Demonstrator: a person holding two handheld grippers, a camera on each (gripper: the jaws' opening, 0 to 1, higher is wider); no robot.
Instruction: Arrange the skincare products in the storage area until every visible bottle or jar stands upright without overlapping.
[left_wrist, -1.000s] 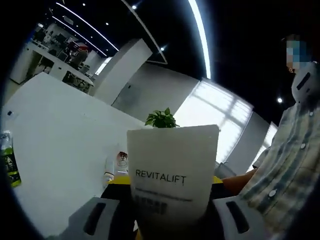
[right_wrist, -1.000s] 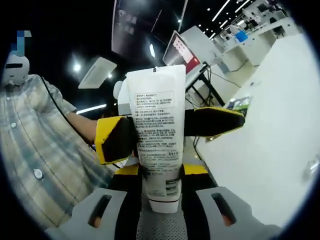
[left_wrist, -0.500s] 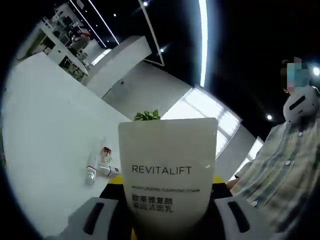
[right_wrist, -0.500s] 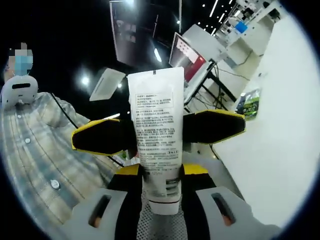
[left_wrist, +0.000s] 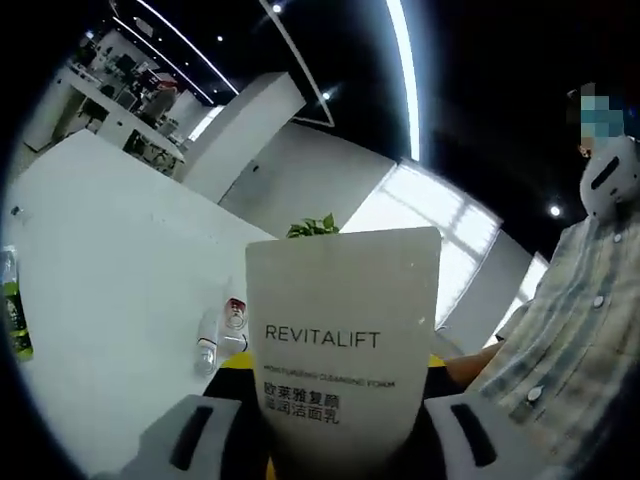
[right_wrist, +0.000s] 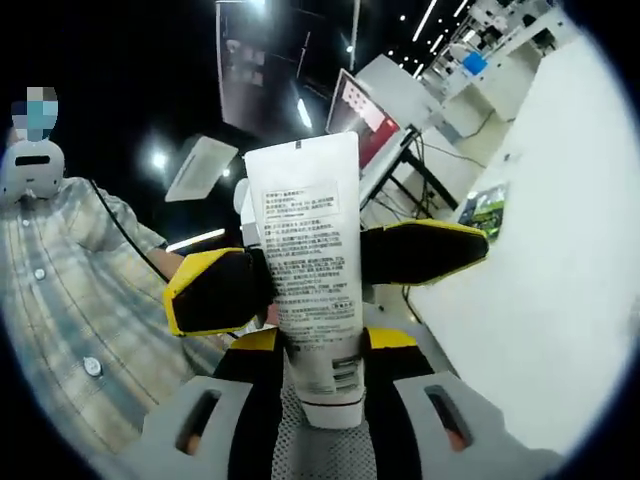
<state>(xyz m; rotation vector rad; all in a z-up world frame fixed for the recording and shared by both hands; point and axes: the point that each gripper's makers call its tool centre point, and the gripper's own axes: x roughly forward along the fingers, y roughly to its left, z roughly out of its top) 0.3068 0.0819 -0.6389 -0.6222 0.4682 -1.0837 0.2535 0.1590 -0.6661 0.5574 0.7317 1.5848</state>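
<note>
A white REVITALIFT tube (left_wrist: 342, 340) is held up in the air above the white table (left_wrist: 110, 270). In the left gripper view its flat front rises between my left gripper's (left_wrist: 332, 435) jaws, which are shut on its sides. The right gripper view shows the printed back of the tube (right_wrist: 308, 250), with its cap end clamped in my shut right gripper (right_wrist: 325, 400). There the left gripper's (right_wrist: 318, 270) yellow-and-black jaws press the tube from both sides. Two small products (left_wrist: 215, 335) lie flat on the table beyond it.
A green-labelled bottle (left_wrist: 12, 312) is at the table's left edge, and a green pack (right_wrist: 483, 208) lies on the table (right_wrist: 540, 260). A potted plant (left_wrist: 320, 228) peeks over the tube. A person in a plaid shirt (left_wrist: 570, 330) stands close beside the grippers.
Both views have tilted and swayed with the hands. The tube stays clamped in both grippers, and the left gripper's jaws have shifted slightly along its sides.
</note>
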